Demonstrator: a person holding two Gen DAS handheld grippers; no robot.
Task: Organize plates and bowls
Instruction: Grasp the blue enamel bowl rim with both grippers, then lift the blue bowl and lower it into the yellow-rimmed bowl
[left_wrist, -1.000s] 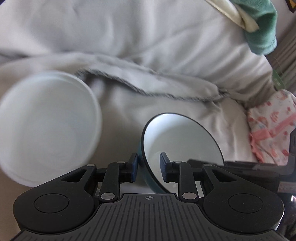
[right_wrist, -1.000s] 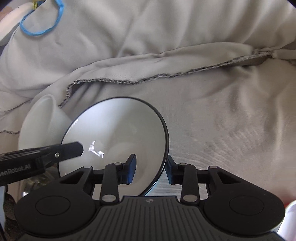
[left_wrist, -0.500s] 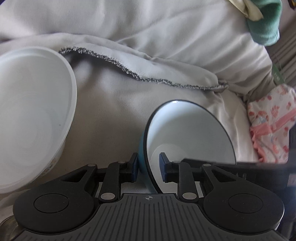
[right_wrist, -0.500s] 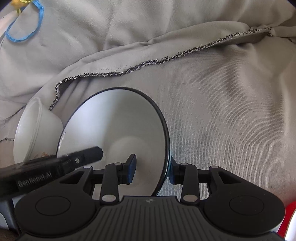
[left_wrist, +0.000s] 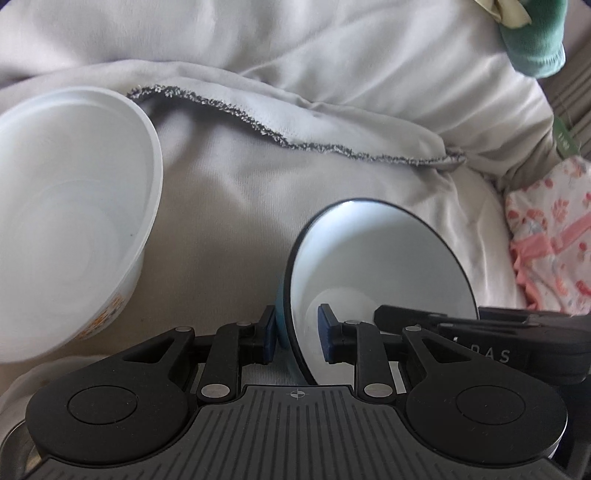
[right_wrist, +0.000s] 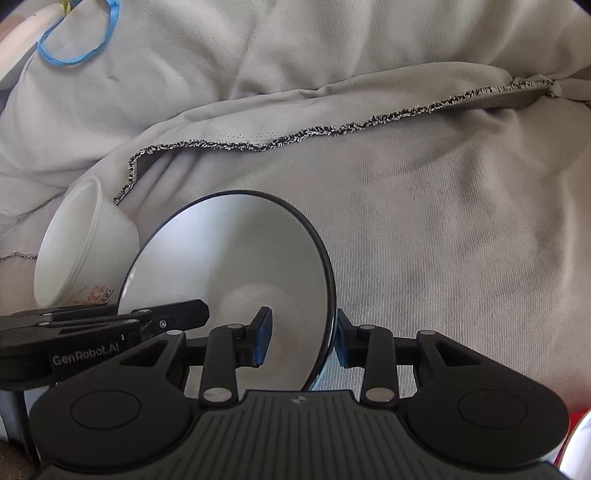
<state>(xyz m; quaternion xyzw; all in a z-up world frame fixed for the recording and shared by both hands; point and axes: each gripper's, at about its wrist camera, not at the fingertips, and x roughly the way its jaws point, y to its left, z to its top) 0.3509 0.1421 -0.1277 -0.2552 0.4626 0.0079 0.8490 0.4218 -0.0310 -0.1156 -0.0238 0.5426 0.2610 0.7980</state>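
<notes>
Tools first: the left tool and right tool each pinch opposite rims of one blue bowl, its white inside showing, held tilted over the grey blanket. A white bowl lies tipped just left. Stacking looks unfinished; the bowls are still apart, and no plates are clearly visible.

"GenRobot.AI" on the left claw body, partial "DAS" on the right claw body

Both the left gripper and right gripper are clamped, side by side.
</notes>
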